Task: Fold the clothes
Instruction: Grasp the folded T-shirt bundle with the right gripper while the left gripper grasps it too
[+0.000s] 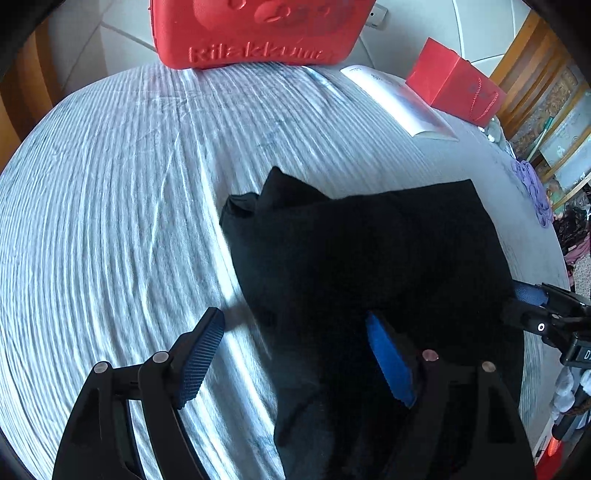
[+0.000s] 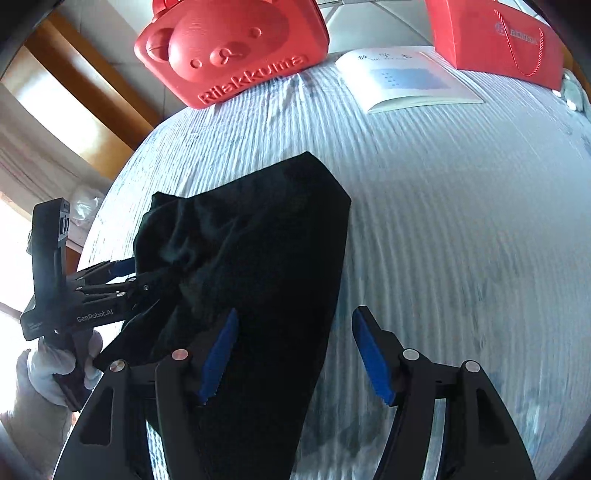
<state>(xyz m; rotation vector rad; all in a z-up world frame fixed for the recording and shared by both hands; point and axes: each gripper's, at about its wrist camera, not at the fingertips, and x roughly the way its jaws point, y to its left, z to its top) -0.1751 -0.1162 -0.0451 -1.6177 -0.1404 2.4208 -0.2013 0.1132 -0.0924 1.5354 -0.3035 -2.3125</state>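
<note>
Left wrist view: black garment (image 1: 369, 258) lies partly folded on the striped bedspread (image 1: 110, 221), toward the near right side of the bed, one pointed corner sticking up toward the far end. Left gripper (image 1: 295, 354) has its jaws spread wide; left blue pad over bare bedspread, right blue pad over the black cloth, nothing pinched between them. Right gripper (image 1: 535, 299) enters at the right edge, a blue pad at the garment's right border; whether it pinches the cloth cannot be told from here. Red Rilakkuma case (image 1: 255, 33) stands at the far end of the bed, red gift bag (image 1: 454, 81) to its right, white booklet (image 1: 399, 99) flat between them. Right wrist view: right gripper (image 2: 291, 354) jaws spread; left pad over the garment (image 2: 258, 277), right pad over bare bedspread (image 2: 461, 221), garment edge running between the pads, not clamped. Left gripper (image 2: 122, 273) comes in from the left, held by a white-gloved hand (image 2: 55, 369), fingertips buried in bunched cloth. Case (image 2: 229, 51), booklet (image 2: 402, 77) and bag (image 2: 495, 40) along the far edge
</note>
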